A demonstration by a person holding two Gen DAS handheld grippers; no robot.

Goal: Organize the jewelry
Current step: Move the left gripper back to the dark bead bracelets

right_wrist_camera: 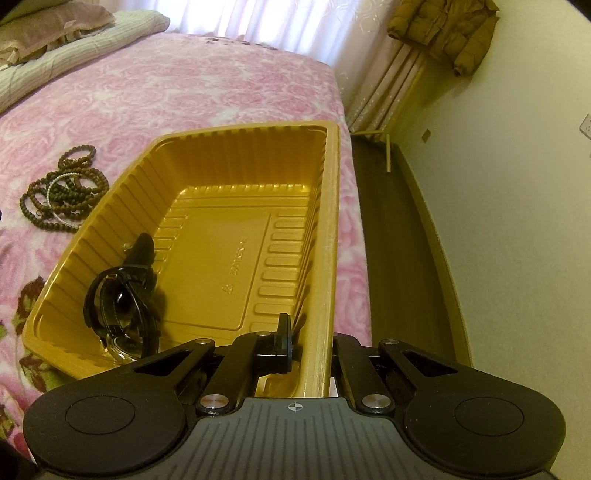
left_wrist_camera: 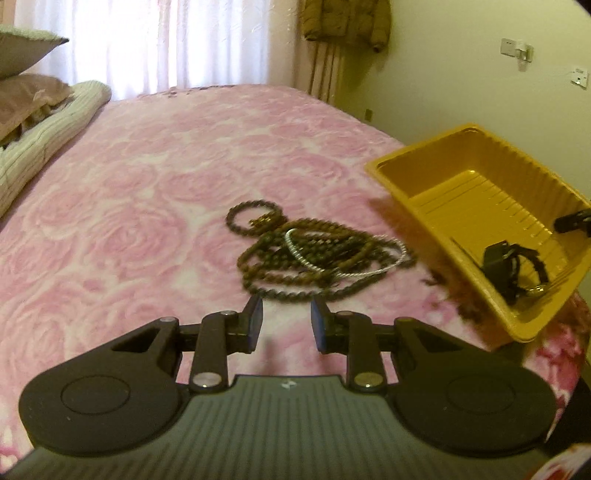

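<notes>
Several beaded strands are lying tangled in one heap on the bed's pink rose-patterned blanket, round brown beads looping over each other, with a thin silvery bangle resting across them. Just beside the heap, a yellow plastic tray with ribbed walls and a ridged floor is tilting up off the blanket, and a black-strapped watch is sitting against its low corner.

Nothing is lying between the left tool and the heap; its flat dark pads are standing slightly apart, holding nothing, just short of the nearest strand. The right tool is clamping the tray's smooth rim, one finger inside the wall and the other outside.

Farther out, a striped quilt and pillows are piling up at the bed's far side, pale curtains are glowing behind, and a brown padded jacket is hanging by the cream wall.
</notes>
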